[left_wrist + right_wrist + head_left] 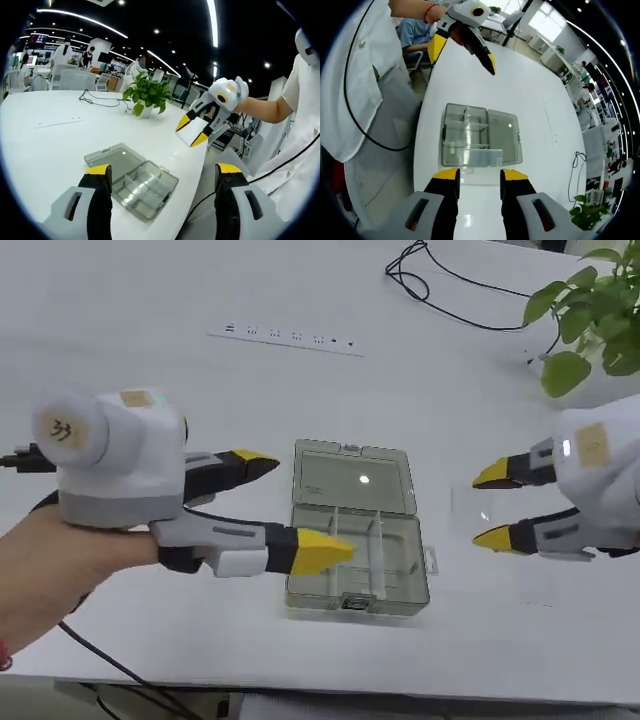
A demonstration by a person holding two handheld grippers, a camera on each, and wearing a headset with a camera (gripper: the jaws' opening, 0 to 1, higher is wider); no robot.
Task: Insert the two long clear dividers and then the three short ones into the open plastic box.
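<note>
The left gripper [312,505] and right gripper [477,508] are hovering wide open and empty either side of the open plastic box [405,595], two long dividers [378,560] seemingly seated, so a gentle edgewise pinch on the faint clear piece [493,161] just right of it is looking best.

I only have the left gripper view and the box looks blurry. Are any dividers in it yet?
Observer: Yes. The right gripper view shows two clear dividers standing across the tray of the open plastic box.
Operator: Is the right gripper holding one?
Observer: No. Its own view shows its fingers apart, nothing between them.
Operator: And my left gripper?
Observer: In the head view it sits left of the box, one fingertip overlapping the tray's rim.
</note>
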